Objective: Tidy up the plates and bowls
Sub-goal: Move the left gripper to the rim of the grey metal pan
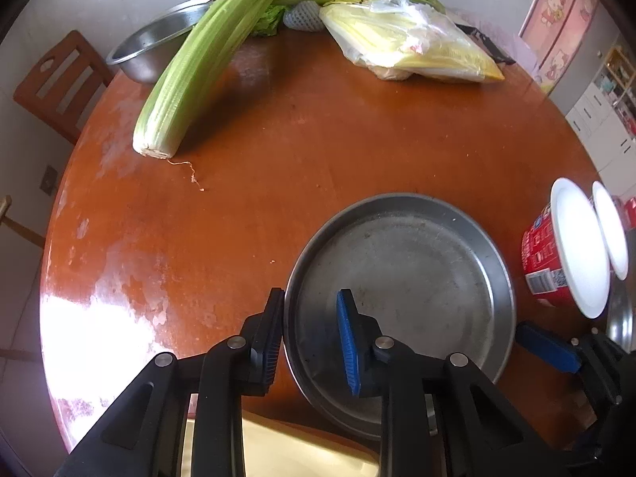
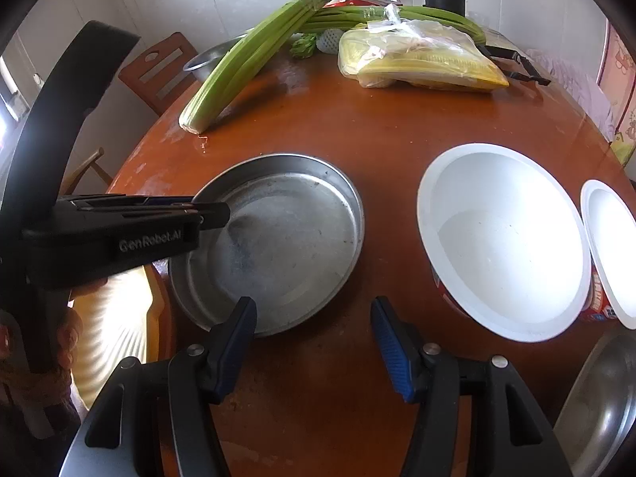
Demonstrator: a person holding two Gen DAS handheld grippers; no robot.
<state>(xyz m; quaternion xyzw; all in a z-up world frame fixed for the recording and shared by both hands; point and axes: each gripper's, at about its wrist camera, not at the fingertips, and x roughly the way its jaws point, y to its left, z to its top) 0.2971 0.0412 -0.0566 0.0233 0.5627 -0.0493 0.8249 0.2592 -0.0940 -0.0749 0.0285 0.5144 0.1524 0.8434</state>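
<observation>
On the round brown table [image 1: 357, 139], the left tongs [image 1: 310, 338] are pinched on the near rim of the metal plate [image 1: 417, 270], so lift it slowly and flat, while the right tongs [image 2: 314, 342] stay apart and empty just beside it.

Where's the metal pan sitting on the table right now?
The metal pan sits at the table's near edge, left of the large white plate, with the left gripper straddling its rim.

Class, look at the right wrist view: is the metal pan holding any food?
No: the metal pan shows only its bare, scuffed grey bottom, and the celery lies apart on the table.
</observation>
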